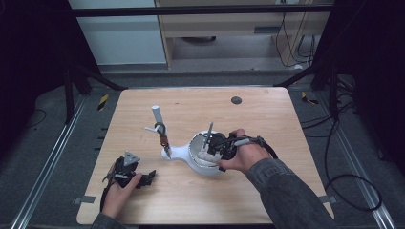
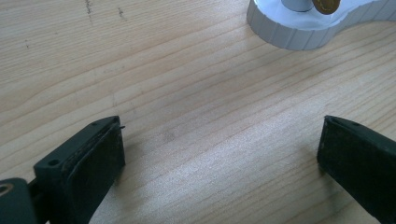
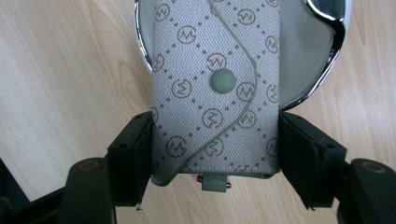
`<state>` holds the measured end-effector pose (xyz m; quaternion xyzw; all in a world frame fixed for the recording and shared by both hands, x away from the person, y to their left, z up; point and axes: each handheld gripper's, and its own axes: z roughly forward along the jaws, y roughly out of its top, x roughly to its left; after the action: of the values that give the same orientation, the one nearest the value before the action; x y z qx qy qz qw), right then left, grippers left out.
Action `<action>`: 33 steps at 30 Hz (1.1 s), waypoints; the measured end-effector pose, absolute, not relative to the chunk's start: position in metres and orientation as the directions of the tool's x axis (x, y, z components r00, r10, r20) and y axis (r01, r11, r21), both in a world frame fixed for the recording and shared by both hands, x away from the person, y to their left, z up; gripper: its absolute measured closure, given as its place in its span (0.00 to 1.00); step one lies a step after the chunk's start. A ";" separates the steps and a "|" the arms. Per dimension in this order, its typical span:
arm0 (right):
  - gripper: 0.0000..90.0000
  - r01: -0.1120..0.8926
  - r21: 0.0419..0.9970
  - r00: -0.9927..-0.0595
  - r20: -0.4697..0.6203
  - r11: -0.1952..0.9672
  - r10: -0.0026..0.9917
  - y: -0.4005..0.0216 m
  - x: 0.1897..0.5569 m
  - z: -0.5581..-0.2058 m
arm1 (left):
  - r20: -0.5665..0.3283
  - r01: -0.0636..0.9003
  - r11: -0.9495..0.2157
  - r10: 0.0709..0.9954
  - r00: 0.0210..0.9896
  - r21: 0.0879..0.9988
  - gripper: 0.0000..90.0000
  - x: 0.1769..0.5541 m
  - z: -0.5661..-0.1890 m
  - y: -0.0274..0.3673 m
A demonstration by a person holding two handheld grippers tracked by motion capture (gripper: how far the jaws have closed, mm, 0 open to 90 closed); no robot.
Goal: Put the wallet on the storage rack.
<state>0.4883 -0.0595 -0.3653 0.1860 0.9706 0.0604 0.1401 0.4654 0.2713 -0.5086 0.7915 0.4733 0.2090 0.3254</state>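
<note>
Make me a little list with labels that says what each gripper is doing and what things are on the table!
right gripper: shut on the grey patterned pouch, holding it over the shiny bowl
pouch details: flap with a round snap button, small tab at the bottom edge
left gripper: open, nothing between its jaws, low over the wooden table
white stand: sits mid-table, joined to the bowl, with an upright post
person's hands: one on each gripper, coming in from the near edge
</note>
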 end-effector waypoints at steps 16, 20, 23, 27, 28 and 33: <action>0.35 0.359 0.157 -0.887 -0.249 0.920 0.389 -0.050 0.502 -0.369 | 0.025 0.613 -0.344 0.884 0.467 0.712 0.00 0.466 -0.509 0.271; 0.35 0.362 0.160 -0.886 -0.248 0.918 0.393 -0.048 0.504 -0.370 | 0.025 0.613 -0.344 0.884 0.468 0.712 0.00 0.466 -0.509 0.271; 0.35 0.360 0.160 -0.887 -0.247 0.919 0.391 -0.047 0.505 -0.370 | 0.025 0.613 -0.344 0.883 0.468 0.711 0.00 0.466 -0.509 0.271; 0.35 0.366 0.157 -0.885 -0.246 0.917 0.395 -0.046 0.506 -0.371 | 0.024 0.612 -0.345 0.883 0.469 0.712 0.00 0.466 -0.509 0.271; 0.35 0.367 0.156 -0.885 -0.245 0.917 0.396 -0.045 0.506 -0.372 | 0.025 0.612 -0.345 0.883 0.468 0.712 0.00 0.466 -0.509 0.271; 0.35 0.366 0.157 -0.884 -0.249 0.917 0.395 -0.044 0.508 -0.373 | 0.024 0.611 -0.345 0.882 0.470 0.712 0.00 0.466 -0.509 0.271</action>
<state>0.5079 -0.0441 -0.3730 0.1964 0.9692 0.0527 0.1392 0.4656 0.2709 -0.5086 0.7931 0.4709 0.2083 0.3255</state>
